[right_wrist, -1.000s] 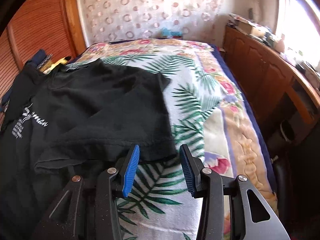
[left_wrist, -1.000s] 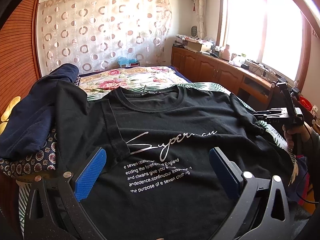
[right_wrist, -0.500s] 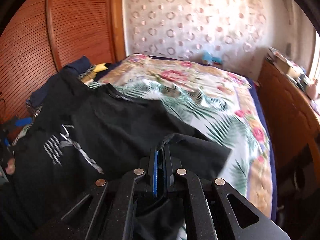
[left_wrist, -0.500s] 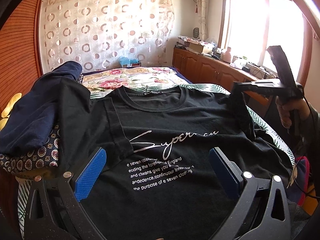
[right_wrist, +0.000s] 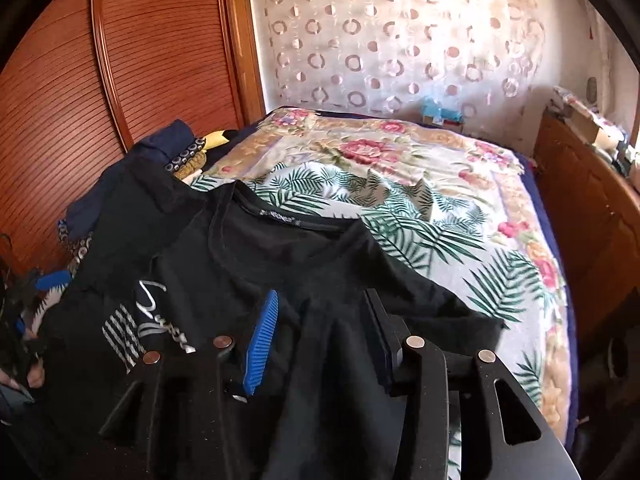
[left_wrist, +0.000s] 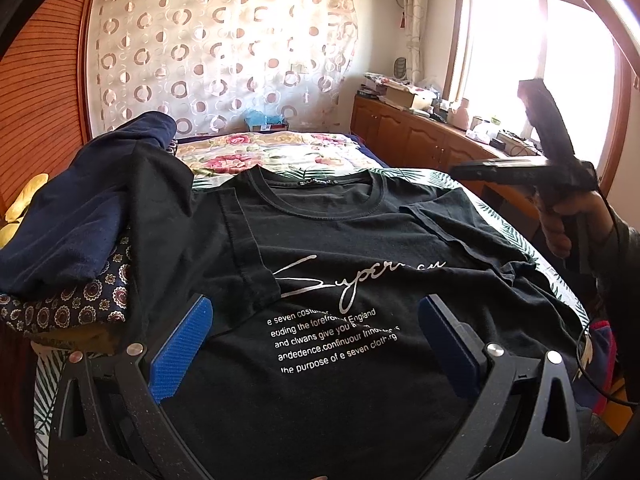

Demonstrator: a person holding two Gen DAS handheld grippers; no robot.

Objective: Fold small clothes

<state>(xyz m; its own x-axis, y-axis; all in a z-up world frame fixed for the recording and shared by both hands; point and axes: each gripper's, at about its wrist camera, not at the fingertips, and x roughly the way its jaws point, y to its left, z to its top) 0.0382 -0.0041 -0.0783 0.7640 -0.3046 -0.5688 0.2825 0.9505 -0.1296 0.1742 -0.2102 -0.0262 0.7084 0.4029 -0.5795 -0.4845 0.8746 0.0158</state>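
Note:
A black T-shirt (left_wrist: 340,240) with a silver script print lies face up on the bed, and both of its short sleeves are folded inward over the chest. My left gripper (left_wrist: 314,308) is wide open, low over the shirt's printed lower half, with nothing pinched. My right gripper (right_wrist: 322,296) hovers over the folded right sleeve with its jaws opening. The blue pads (right_wrist: 262,340) are apart, and the black cloth (right_wrist: 256,256) lies below them, not pressed. In the left wrist view the right gripper (left_wrist: 460,171) hangs above the shirt's right shoulder, held by a hand (left_wrist: 560,220).
A heap of navy and patterned clothes (left_wrist: 80,208) sits at the shirt's left edge. The leaf and flower bedspread (right_wrist: 420,208) stretches beyond the collar. A wooden cabinet (left_wrist: 420,136) runs along the right side, and a slatted wooden wardrobe (right_wrist: 100,80) stands at the left.
The right gripper shut on the right sleeve, carried it up and inward over the chest, then let go; its jaws are now apart. The left gripper has stayed put.

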